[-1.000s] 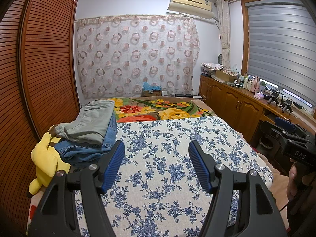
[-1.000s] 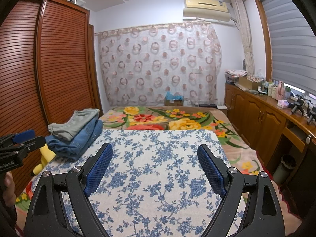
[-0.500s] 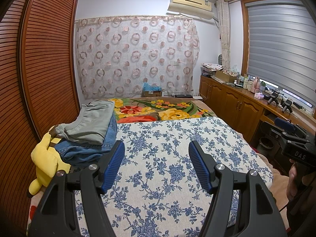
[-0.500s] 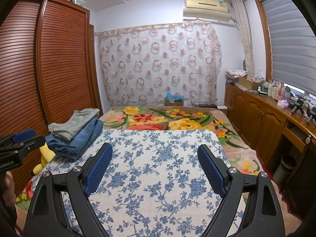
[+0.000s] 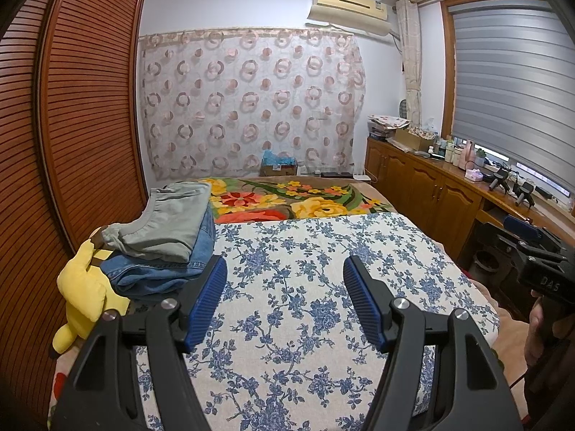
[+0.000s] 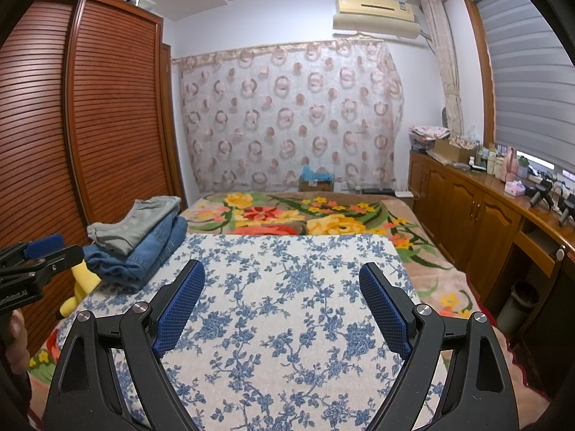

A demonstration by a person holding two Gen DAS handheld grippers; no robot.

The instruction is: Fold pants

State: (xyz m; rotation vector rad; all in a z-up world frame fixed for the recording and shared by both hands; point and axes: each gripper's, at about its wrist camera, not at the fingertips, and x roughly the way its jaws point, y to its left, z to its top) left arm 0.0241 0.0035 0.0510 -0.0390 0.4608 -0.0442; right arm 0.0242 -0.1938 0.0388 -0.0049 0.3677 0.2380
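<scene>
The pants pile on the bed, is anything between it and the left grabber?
Nothing visible is. The left gripper hangs open over the blue-flowered cloth, and the pants pile sits ahead to its left, beside the yellow plush toy. Only bare cloth lies between.

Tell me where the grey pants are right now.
The grey pants lie folded on top of the jeans at the bed's left edge, beside the yellow plush toy and the wardrobe; both views show them at left.

Folded pants (image 5: 161,230) lie stacked at the bed's (image 5: 305,287) left edge, a plush toy (image 5: 84,287) beside them.
</scene>
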